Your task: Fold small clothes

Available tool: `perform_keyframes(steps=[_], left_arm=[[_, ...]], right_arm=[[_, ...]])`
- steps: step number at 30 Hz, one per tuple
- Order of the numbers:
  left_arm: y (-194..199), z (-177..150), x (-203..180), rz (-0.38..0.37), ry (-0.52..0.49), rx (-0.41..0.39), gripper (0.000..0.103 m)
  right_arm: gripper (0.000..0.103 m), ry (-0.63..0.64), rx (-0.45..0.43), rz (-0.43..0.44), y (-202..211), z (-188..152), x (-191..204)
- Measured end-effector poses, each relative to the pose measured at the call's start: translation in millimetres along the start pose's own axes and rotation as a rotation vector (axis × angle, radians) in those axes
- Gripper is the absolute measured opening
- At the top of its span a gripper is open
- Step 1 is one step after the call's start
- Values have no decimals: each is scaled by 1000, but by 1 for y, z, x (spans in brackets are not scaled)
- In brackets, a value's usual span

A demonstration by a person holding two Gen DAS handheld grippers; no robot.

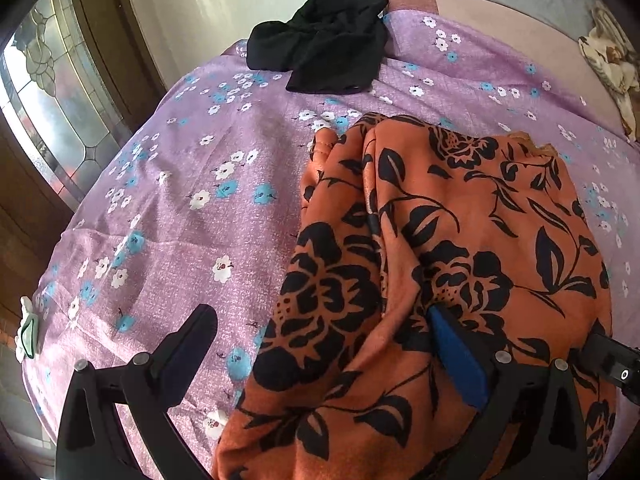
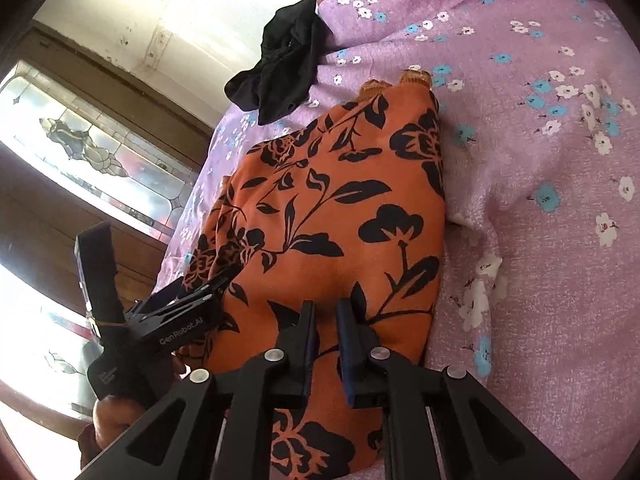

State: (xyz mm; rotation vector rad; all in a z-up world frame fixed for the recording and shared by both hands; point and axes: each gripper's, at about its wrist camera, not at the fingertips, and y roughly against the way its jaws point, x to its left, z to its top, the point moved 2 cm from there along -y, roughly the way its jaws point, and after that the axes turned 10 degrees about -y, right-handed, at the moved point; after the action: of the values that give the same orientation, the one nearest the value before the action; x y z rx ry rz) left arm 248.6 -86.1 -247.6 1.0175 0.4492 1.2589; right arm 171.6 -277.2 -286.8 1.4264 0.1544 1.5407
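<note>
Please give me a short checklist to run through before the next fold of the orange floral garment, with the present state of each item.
1. Orange floral garment lies on the purple bedsheet: ok.
2. Right gripper has cloth pinched: cannot tell; the jaws stand close together over the garment's near end, but a small gap shows.
3. Left gripper is ready to grasp: ok; jaws wide open, one finger against the cloth, one over the sheet.
4. Garment lies flat: not ok; its left side is bunched in ridges.
5. Black garment lies apart from the fold area: ok, at the far edge.
</note>
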Motion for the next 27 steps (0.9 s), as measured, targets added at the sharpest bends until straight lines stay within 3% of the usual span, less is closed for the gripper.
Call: perform_keyframes(steps=[12,17,18,22,25,27], left_arm=[[-10,-1,0,-20,-6,-5,103],[-2,1,19,-131,67,67,103],[8,-2,24,-140,70,50,103],[38,-21,41,-65,50,-23,103],[20,-37,33,-64,-21,47,103],[17,-41,28,-50,-47,40,103]], right_arm=[[14,42,-12,-29,-3,-2,7],[14,21,-13,-12,3,0,6],[14,5,-11,-6,6,1,6],[16,27,-28,27,25,-4,18],[16,88,-5,24,22,-16,30],[18,104,46,-26,3,-25,28]])
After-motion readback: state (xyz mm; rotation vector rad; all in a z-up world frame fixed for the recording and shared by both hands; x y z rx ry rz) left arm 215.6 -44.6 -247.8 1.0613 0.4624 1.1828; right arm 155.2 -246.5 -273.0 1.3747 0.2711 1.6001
